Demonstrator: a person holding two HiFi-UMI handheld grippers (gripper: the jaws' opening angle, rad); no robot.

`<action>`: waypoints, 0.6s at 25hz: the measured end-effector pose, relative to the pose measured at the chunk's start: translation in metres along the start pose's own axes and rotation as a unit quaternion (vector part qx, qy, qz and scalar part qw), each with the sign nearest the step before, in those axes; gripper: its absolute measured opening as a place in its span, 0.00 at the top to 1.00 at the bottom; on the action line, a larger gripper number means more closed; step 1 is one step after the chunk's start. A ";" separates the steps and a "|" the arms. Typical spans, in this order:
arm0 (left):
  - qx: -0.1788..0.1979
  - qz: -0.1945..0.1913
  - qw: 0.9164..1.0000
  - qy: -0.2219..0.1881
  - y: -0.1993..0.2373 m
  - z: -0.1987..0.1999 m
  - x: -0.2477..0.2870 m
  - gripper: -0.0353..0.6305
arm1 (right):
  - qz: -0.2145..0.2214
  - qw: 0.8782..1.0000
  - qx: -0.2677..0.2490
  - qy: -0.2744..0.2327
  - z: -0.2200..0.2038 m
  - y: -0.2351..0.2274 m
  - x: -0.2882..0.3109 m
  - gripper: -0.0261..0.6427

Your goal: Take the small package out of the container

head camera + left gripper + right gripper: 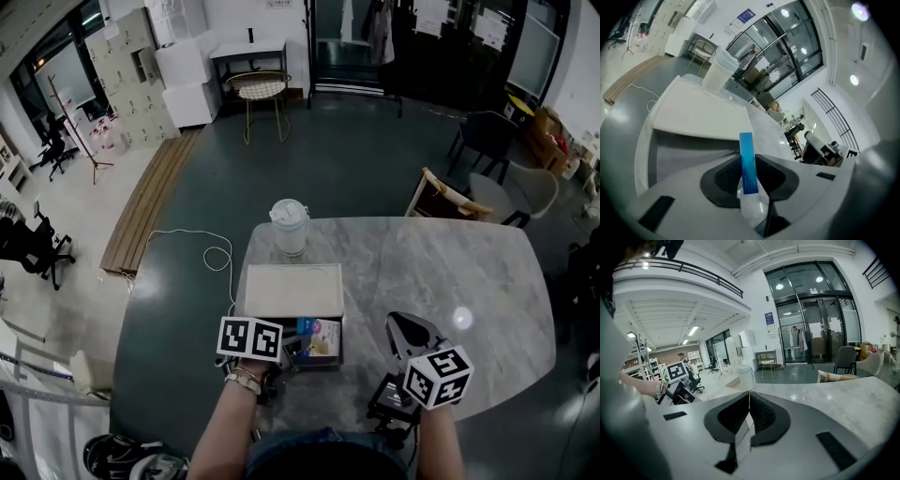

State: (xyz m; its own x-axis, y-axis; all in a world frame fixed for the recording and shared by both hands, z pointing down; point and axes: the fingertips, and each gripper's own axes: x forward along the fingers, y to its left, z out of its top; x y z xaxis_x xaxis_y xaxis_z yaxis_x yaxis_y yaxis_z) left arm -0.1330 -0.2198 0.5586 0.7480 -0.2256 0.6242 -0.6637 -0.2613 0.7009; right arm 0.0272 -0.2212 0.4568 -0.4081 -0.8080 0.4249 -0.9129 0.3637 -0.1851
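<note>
A white box container (292,289) lies on the marble table (469,272) with its lid folded back. At its near right corner stands the small package (319,337), blue and pink. My left gripper (292,349) reaches into that corner, and in the left gripper view its pads (725,177) press on the blue edge of the package (746,145), which stands upright between them over the container's grey inside (684,154). My right gripper (405,330) hovers over the table to the right of the box, shut with nothing in it (749,401).
A translucent lidded jug (289,225) stands just behind the box. A wooden chair (448,199) is pushed against the table's far right edge. A dark object (389,398) lies near the table's front edge under my right hand.
</note>
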 end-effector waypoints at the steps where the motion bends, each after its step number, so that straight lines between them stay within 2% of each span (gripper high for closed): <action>1: -0.004 -0.006 1.000 -0.008 -0.002 0.003 -0.004 0.80 | -0.001 1.000 -0.001 -0.003 0.002 0.000 -0.001 0.92; 4: 0.000 -0.012 0.999 -0.032 -0.007 0.011 -0.019 0.80 | -0.002 1.000 -0.003 -0.011 0.008 0.001 -0.004 0.92; 9: 0.028 -0.017 0.996 -0.087 -0.017 0.034 -0.056 0.80 | 0.003 1.000 0.000 -0.027 0.019 0.004 -0.007 0.92; 15: 0.063 -0.018 0.982 -0.176 -0.021 0.071 -0.116 0.80 | 0.005 0.999 -0.005 -0.053 0.042 0.007 -0.007 0.92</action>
State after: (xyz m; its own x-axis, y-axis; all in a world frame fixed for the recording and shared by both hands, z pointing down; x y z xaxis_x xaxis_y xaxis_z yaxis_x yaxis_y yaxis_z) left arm -0.2050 -0.2545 0.4472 0.7405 -0.5193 0.4265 -0.6481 -0.3840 0.6577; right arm 0.0231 -0.2325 0.4155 -0.4164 -0.8483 0.3270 -0.9087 0.3769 -0.1796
